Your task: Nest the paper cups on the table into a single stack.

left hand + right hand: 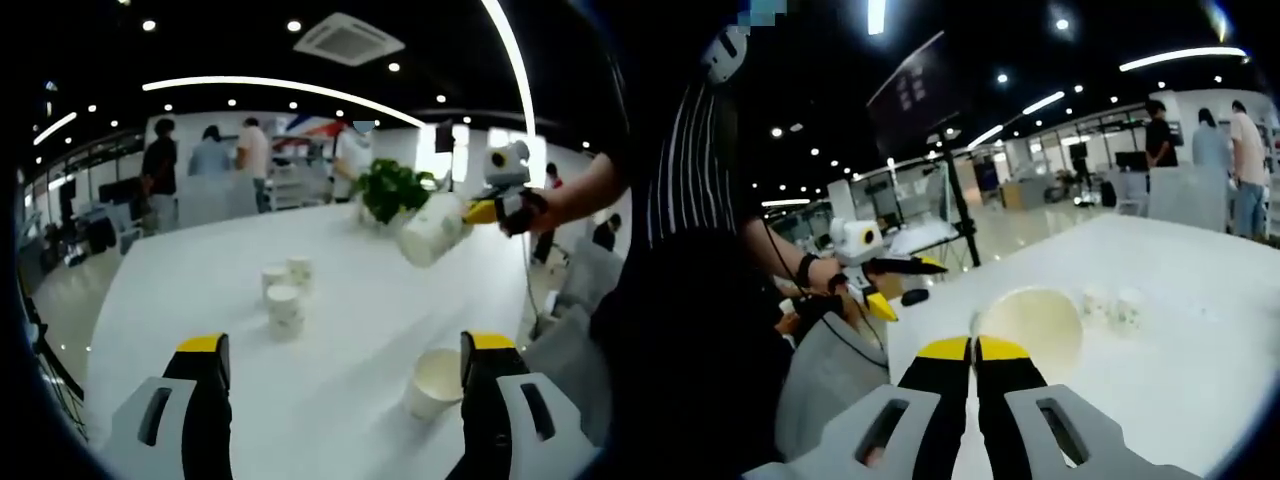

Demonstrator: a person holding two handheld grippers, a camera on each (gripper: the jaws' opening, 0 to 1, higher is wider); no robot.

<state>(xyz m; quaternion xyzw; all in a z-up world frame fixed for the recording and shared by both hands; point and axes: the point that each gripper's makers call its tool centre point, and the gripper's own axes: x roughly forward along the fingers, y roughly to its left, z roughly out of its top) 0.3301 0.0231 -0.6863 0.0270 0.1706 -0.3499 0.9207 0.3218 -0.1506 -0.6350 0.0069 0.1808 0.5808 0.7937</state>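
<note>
Bright indoor light pours from ceiling spots and a long curved light strip (290,88) at twelve o'clock in the left gripper view. The white worktop (340,300) glares, nearly washed out, and cups on it cast only faint shadows. Fisheye bending curves every line toward the edges. In the right gripper view the ceiling stays dark, the far cups (1112,305) look soft and blurred.
</note>
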